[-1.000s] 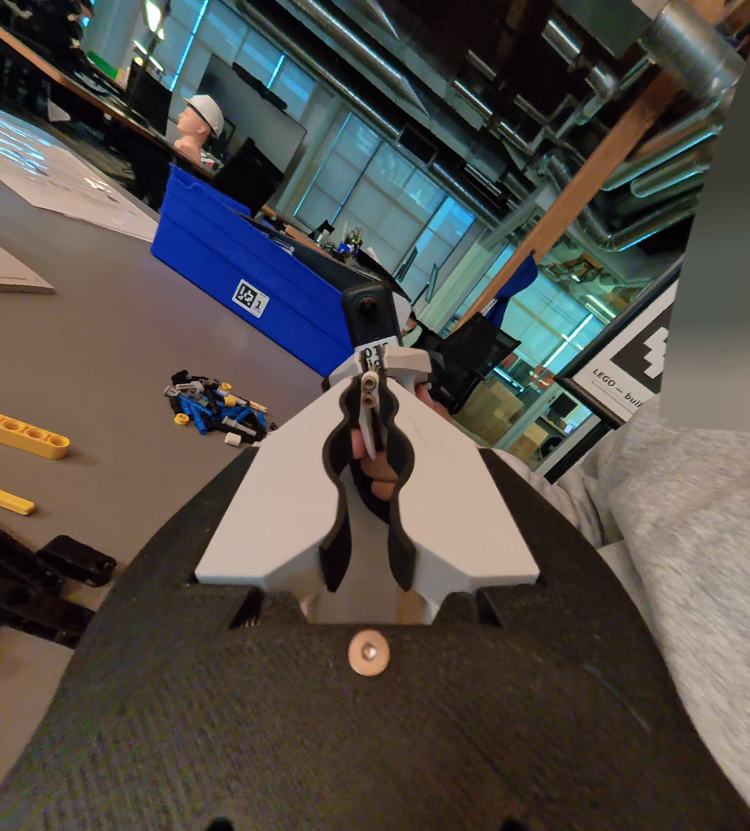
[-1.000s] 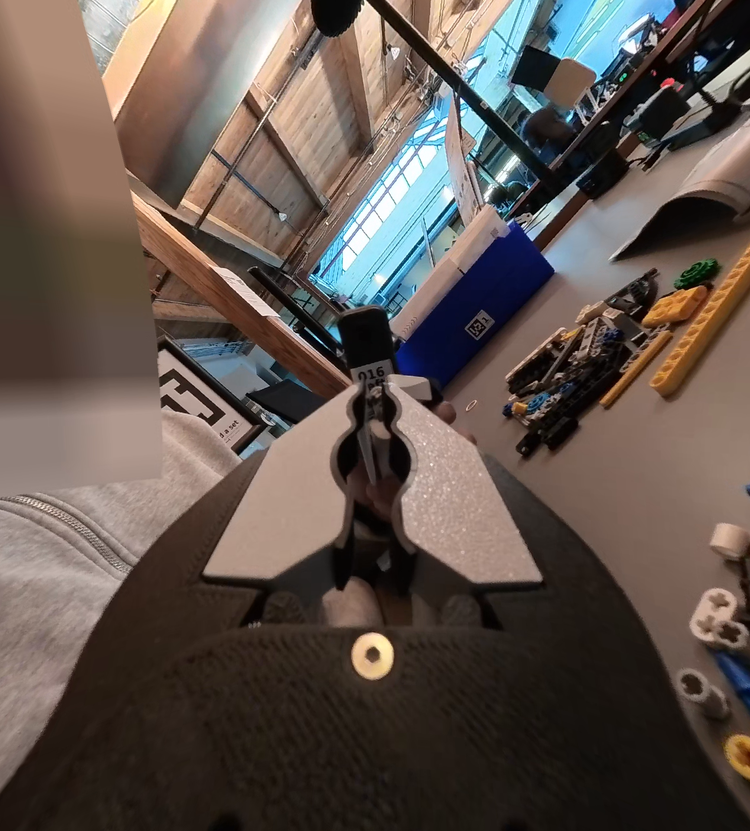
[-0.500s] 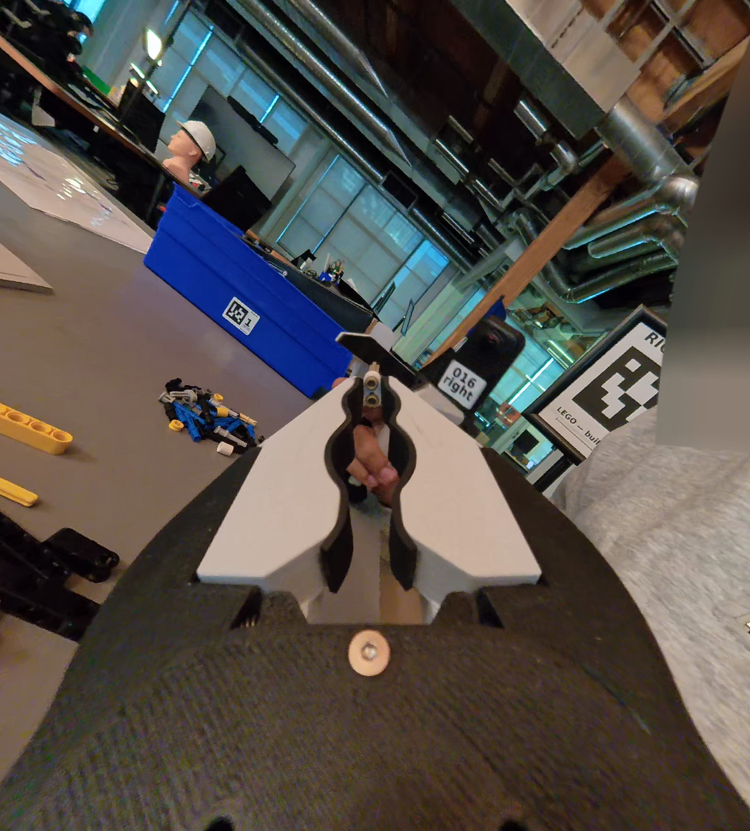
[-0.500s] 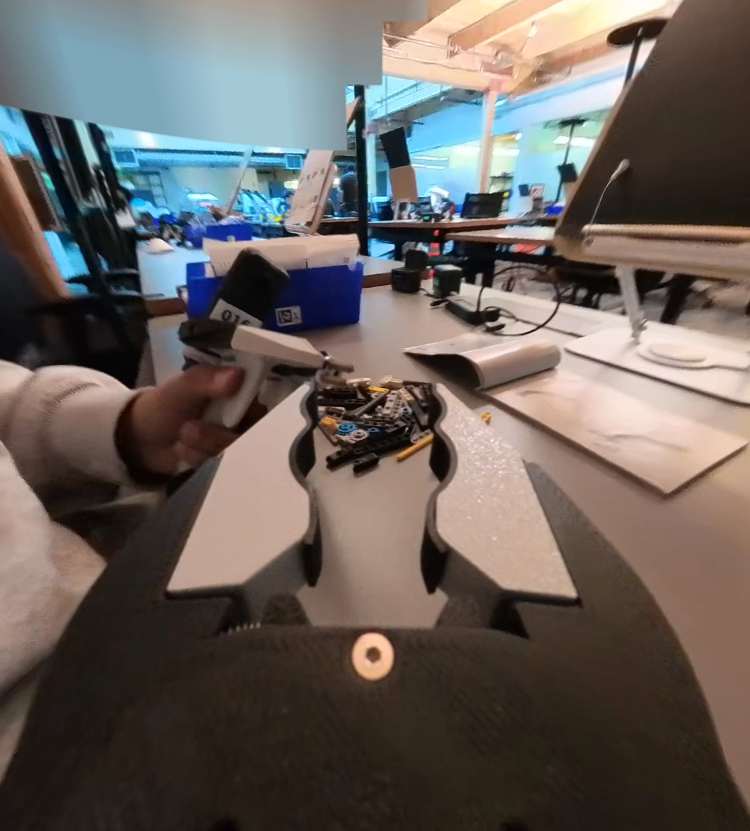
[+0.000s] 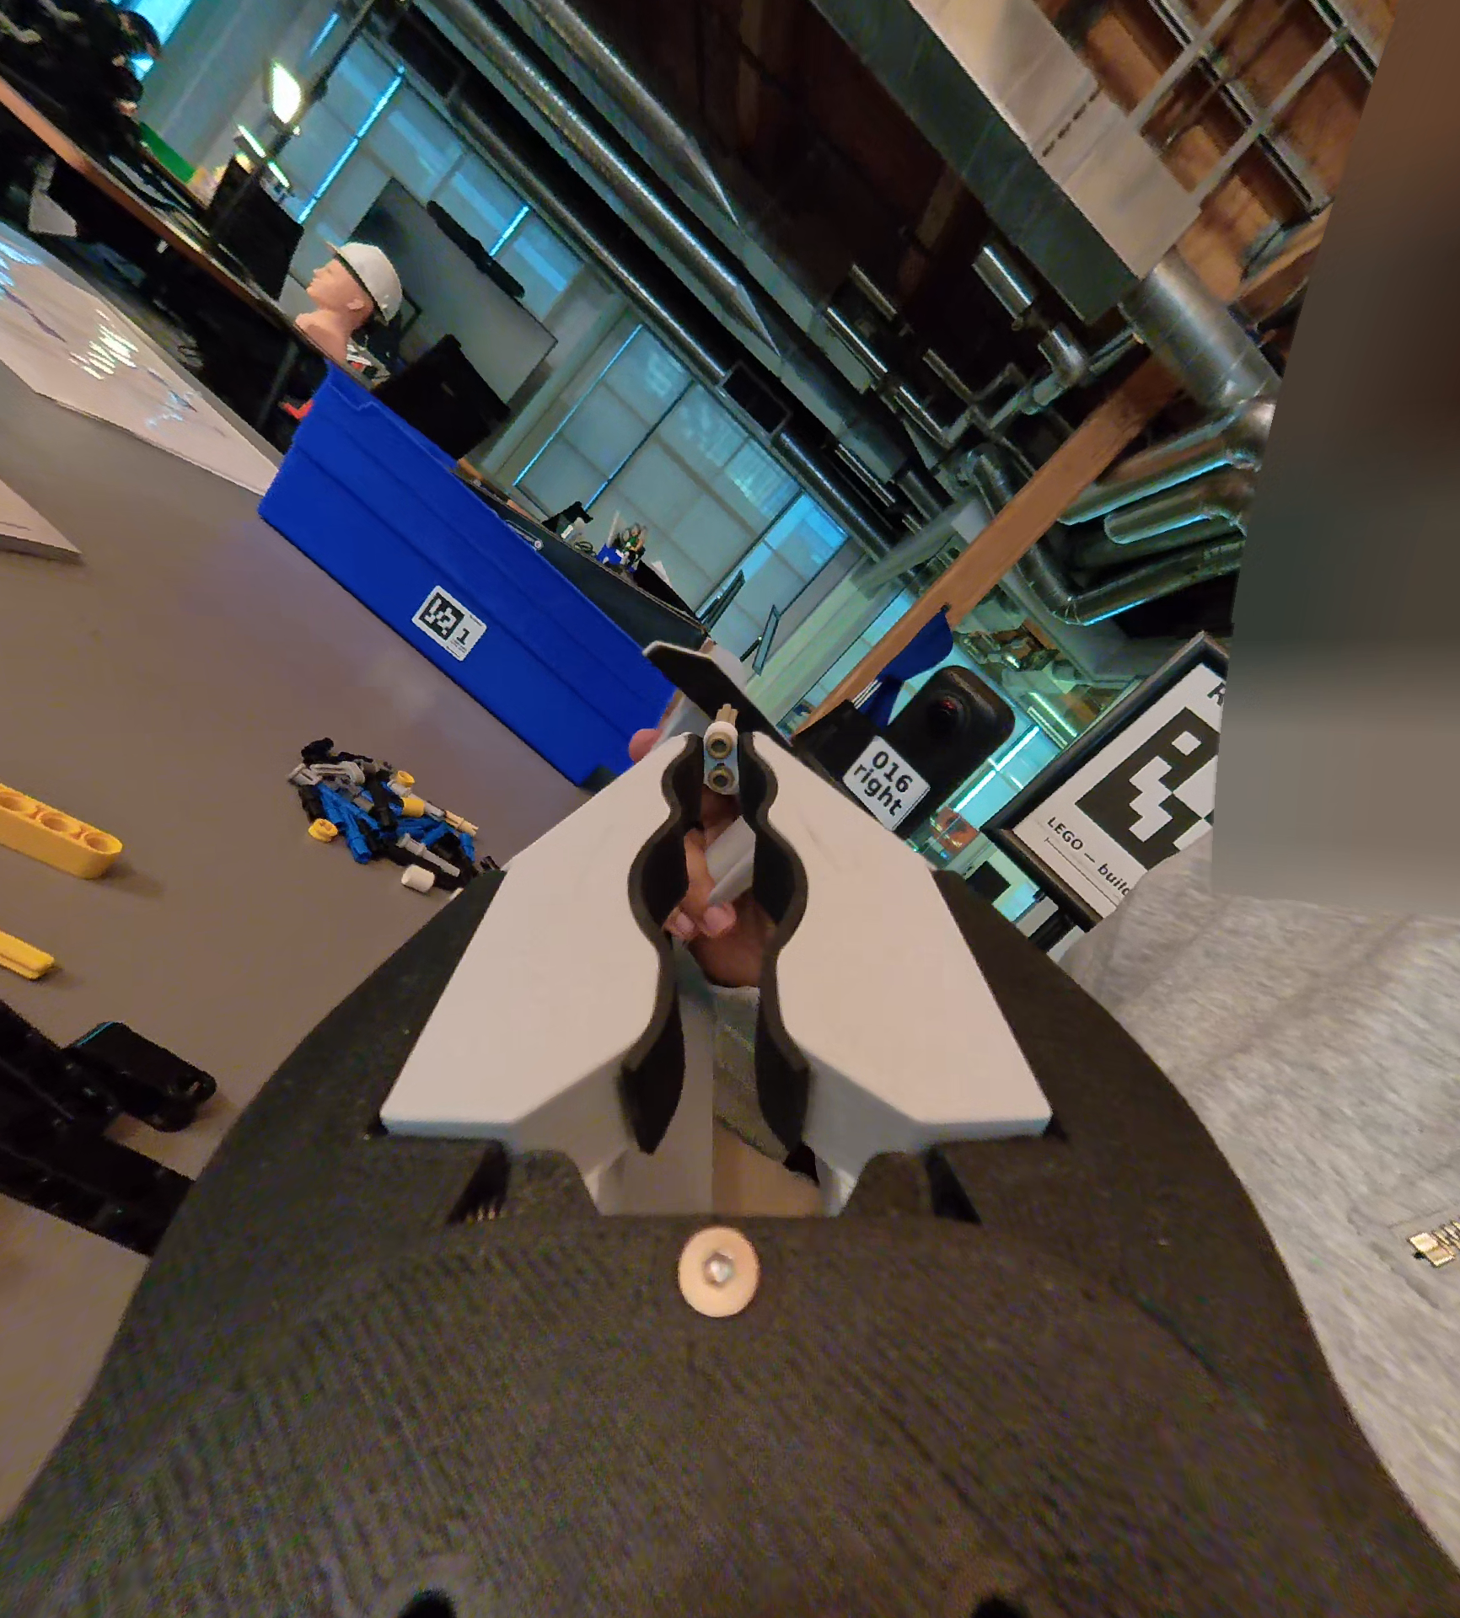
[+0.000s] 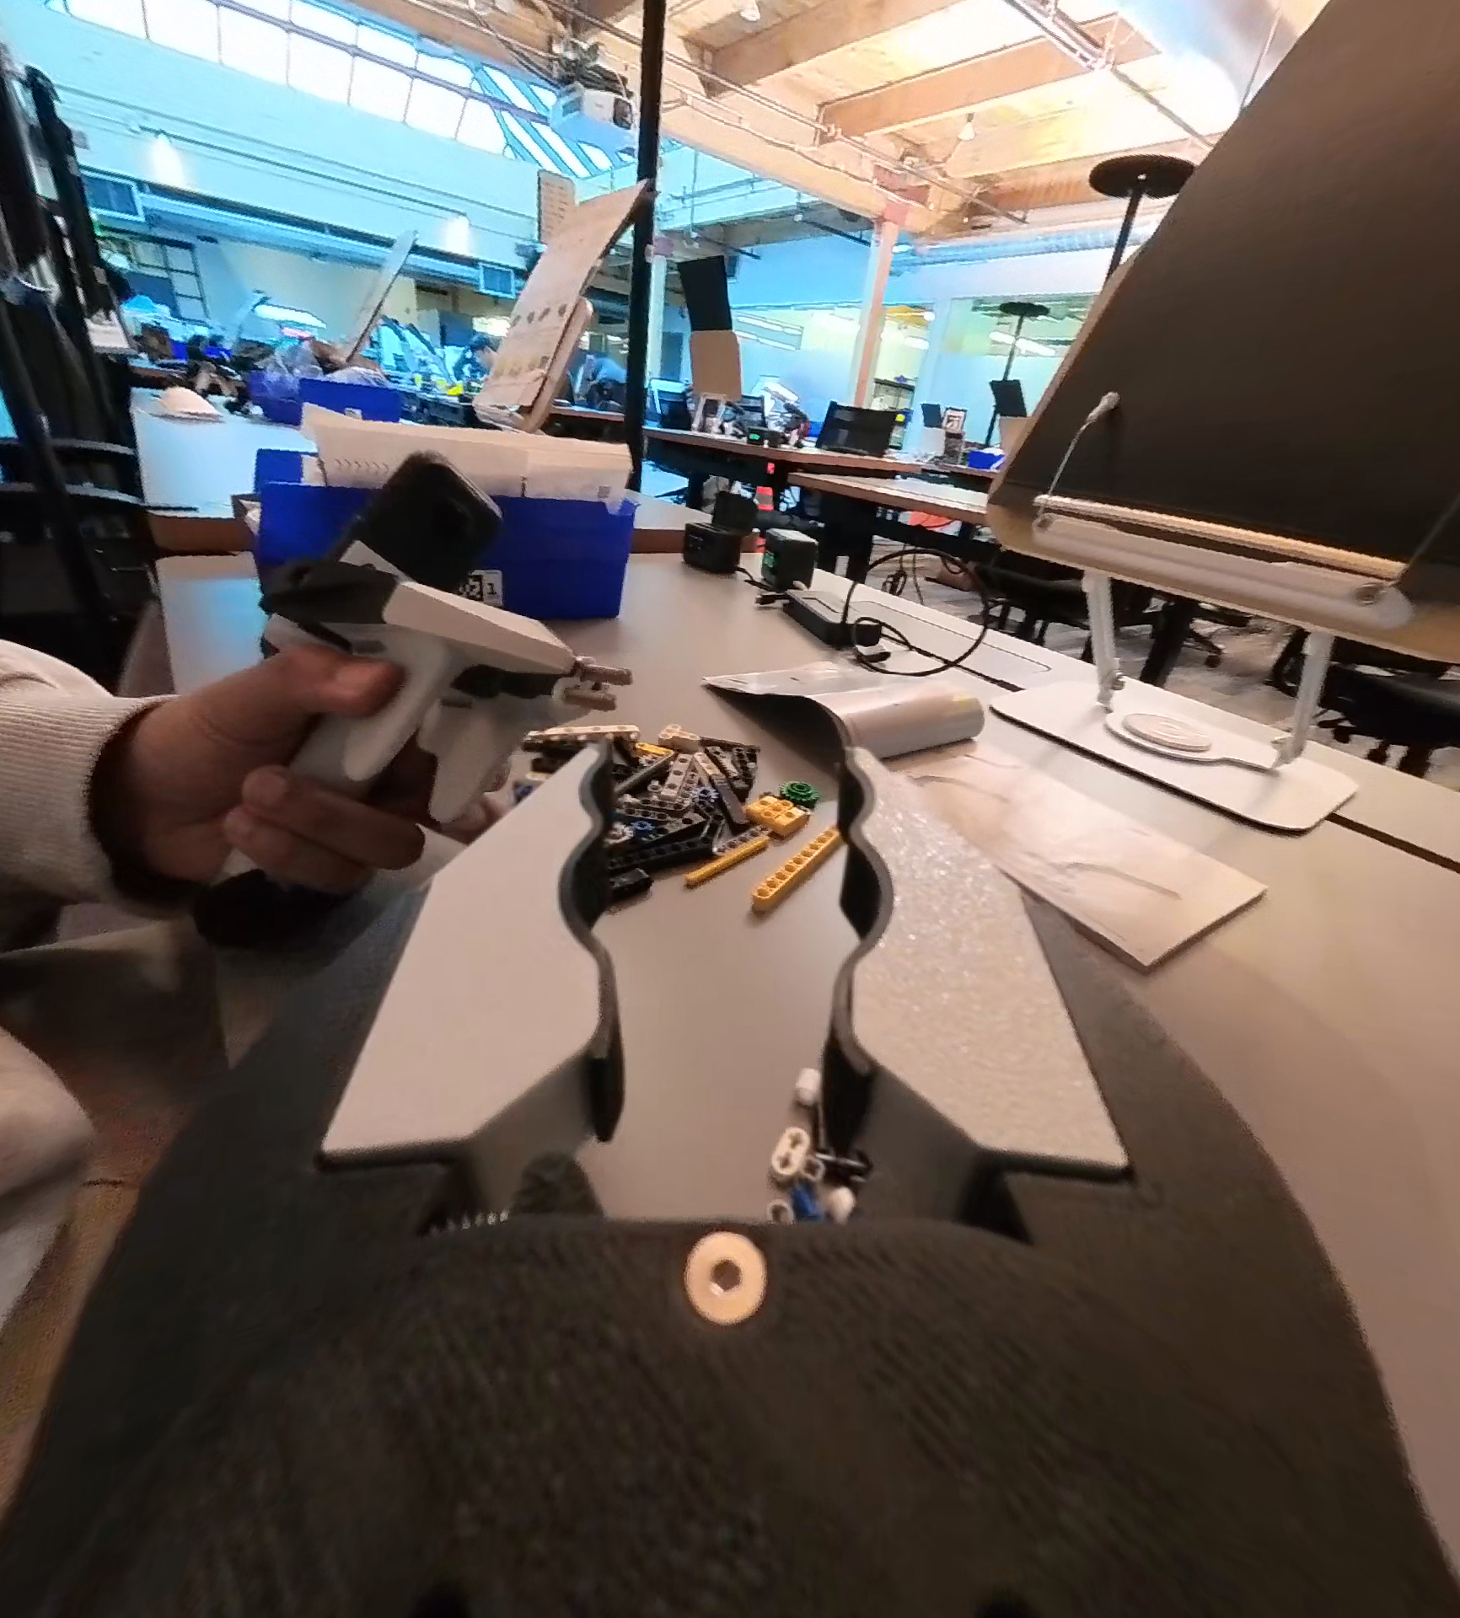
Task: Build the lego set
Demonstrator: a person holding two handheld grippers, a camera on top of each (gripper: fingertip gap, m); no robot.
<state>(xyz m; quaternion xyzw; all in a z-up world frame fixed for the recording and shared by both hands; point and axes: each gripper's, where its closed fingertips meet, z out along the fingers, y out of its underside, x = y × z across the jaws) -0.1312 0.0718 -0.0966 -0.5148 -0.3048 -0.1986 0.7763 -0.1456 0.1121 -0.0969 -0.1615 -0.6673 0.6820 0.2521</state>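
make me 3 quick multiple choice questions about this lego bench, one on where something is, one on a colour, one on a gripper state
1. Where is the small grey connector piece?
A. clamped at the left gripper's tips
B. in the blue bin
C. on the table

2. What colour is the long holed beam beside the mixed parts pile?
A. red
B. yellow
C. white

3. How is the right gripper?
A. shut on a beam
B. shut on nothing
C. open

Answers: 1 A, the piece sits pinched between the tips. 2 B, it is plainly yellow. 3 C, the table and pile show through the wide gap.

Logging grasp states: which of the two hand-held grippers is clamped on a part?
The left hand-held gripper, shut on a small grey connector; the right hand-held gripper stands open and empty.
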